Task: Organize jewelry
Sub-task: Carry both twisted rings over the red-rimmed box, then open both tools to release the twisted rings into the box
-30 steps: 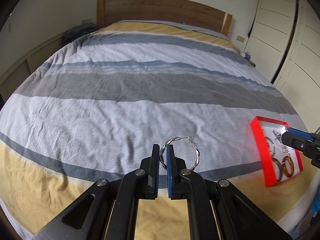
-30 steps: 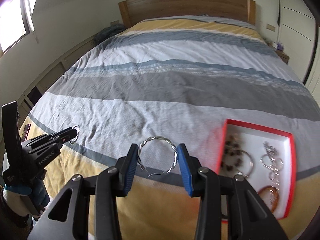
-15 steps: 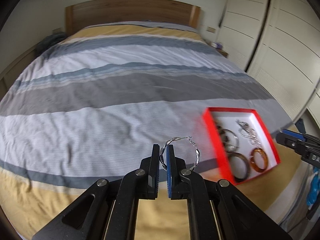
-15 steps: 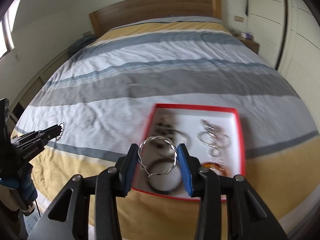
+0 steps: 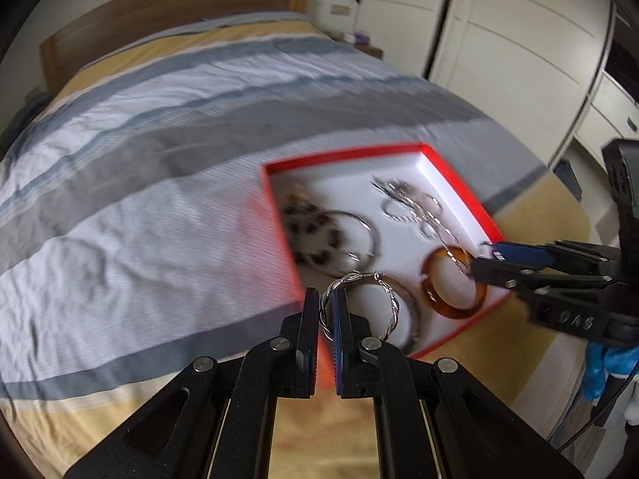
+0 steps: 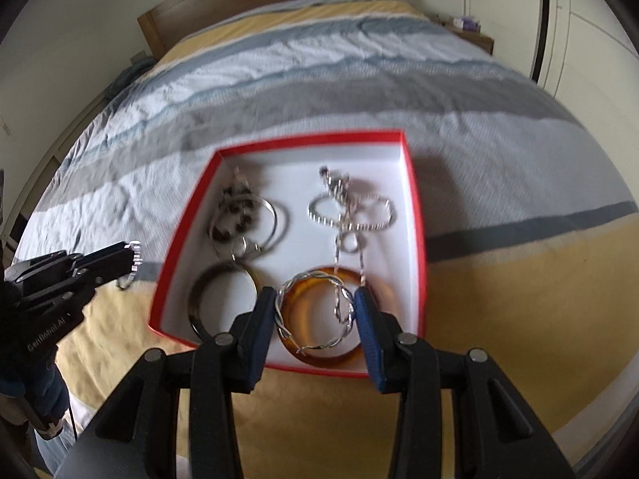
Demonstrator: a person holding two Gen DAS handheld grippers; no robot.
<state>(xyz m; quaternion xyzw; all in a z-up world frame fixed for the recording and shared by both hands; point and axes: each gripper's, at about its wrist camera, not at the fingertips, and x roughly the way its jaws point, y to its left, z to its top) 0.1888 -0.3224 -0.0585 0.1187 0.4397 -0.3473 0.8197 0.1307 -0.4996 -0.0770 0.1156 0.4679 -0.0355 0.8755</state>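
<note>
A red box with a white inside (image 5: 459,183) (image 6: 411,183) lies on the striped bed. It holds an amber bangle (image 5: 439,303) (image 6: 303,355), a dark bangle (image 6: 199,303), silver hoops and a chain. My left gripper (image 5: 327,307) is shut on a twisted silver hoop earring (image 5: 393,307), held over the box's near left corner. My right gripper (image 6: 315,311) is shut on a matching twisted silver hoop earring (image 6: 287,327), held above the amber bangle. The right gripper also shows in the left wrist view (image 5: 485,263), the left gripper in the right wrist view (image 6: 131,255).
The bed cover (image 6: 359,92) has grey, white, blue and yellow stripes. A wooden headboard (image 6: 259,0) stands at the far end. White wardrobe doors (image 5: 499,40) stand on the right. A small bedside table (image 6: 467,32) sits beside the headboard.
Both grippers have moved towards the red box and now hold their earrings over it. Both stay shut on their hoops.
</note>
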